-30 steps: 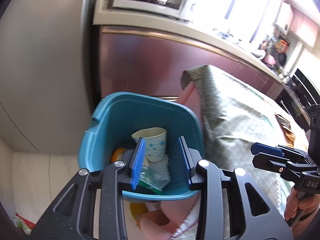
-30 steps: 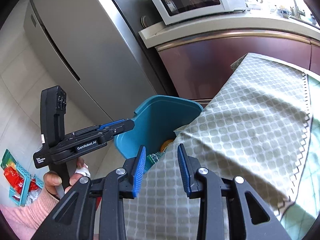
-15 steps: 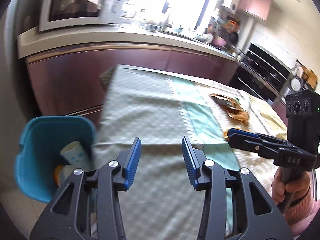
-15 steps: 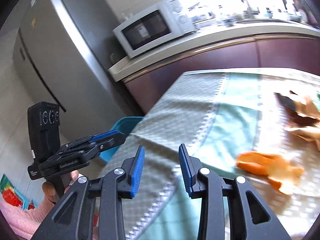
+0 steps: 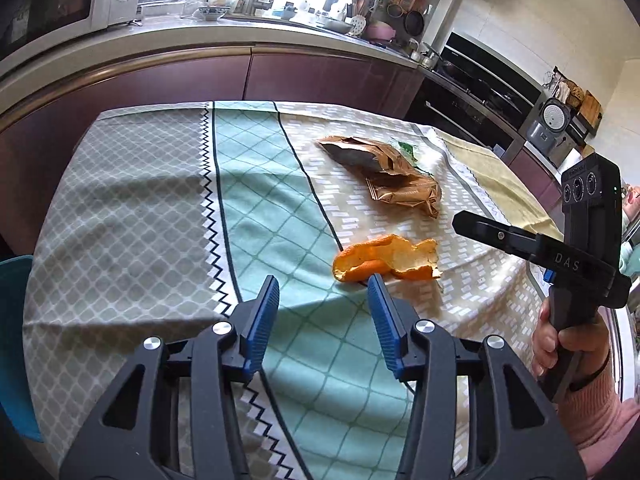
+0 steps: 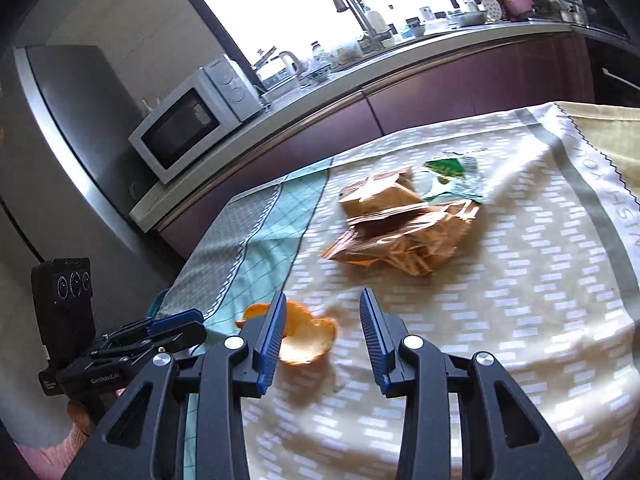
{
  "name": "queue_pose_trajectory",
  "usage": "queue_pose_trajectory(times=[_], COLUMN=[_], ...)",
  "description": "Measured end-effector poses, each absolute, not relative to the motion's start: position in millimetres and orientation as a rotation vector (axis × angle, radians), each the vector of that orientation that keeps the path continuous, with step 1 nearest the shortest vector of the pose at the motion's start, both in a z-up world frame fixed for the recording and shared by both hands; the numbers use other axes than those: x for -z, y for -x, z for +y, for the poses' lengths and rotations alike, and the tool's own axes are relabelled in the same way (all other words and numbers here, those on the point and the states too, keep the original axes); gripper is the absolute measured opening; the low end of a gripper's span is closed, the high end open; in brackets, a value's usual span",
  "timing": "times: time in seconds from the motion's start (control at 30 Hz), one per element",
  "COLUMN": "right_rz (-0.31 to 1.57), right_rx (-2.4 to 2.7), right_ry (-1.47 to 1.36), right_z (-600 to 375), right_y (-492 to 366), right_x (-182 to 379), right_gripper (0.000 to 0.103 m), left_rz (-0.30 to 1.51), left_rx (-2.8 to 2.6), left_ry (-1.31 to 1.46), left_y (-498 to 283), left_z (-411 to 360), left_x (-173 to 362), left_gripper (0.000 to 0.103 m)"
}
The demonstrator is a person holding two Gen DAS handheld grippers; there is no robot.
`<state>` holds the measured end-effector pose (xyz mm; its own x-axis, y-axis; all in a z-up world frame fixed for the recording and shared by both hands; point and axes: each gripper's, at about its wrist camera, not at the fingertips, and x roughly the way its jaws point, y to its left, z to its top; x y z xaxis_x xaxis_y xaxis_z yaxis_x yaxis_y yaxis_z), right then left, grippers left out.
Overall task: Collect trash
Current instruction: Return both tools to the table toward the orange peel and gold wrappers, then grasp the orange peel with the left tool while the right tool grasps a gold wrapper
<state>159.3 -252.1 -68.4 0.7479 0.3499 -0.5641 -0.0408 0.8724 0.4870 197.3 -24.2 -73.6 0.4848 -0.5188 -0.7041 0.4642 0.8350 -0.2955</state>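
Note:
An orange peel lies on the patterned tablecloth, just beyond my left gripper; its jaws are opening with nothing between them. Farther back lies a crumpled brown paper bag with a green-and-white wrapper behind it. My right gripper hovers over the cloth with jaws opening and empty, the orange peel by its left finger and the paper bag ahead. Each gripper appears in the other's view: the right gripper at the right, the left gripper at the lower left.
A sliver of the blue trash bin shows past the table's left edge. A kitchen counter with a microwave and dishes runs behind the table. A grey fridge stands at the left. A hand grips the right tool.
Both grippers have swung away from the blue bin to over the table, where the peel and paper bag now show. Both pairs of jaws stand wider than before.

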Motion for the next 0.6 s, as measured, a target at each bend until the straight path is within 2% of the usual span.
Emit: queue_pose_trajectory(times=[0.13,0.33,0.4,0.6], right_rz=[0.695,0.701,0.706,0.722], right_rx=[-0.164,-0.135,-0.14,-0.145], right_ry=[-0.526,-0.596,-0.615,-0.64], right_z=[-275,-294,-296,-291], right_y=[-169,-189,-196,-207], right_x=[77,86,87,92], right_gripper=[0.051,0.052,0.056,0.056], left_rz=[0.919,0.954,0.96,0.966], left_rx=[0.605,0.617,0.621,0.625], left_ry=[0.068,0.086,0.085,0.068], left_y=[-209,-221,-223,-227], left_z=[-38,-47,-50,-59], left_x=[82,88,89,91], left_gripper=[0.047,0.049,0.049,0.049])
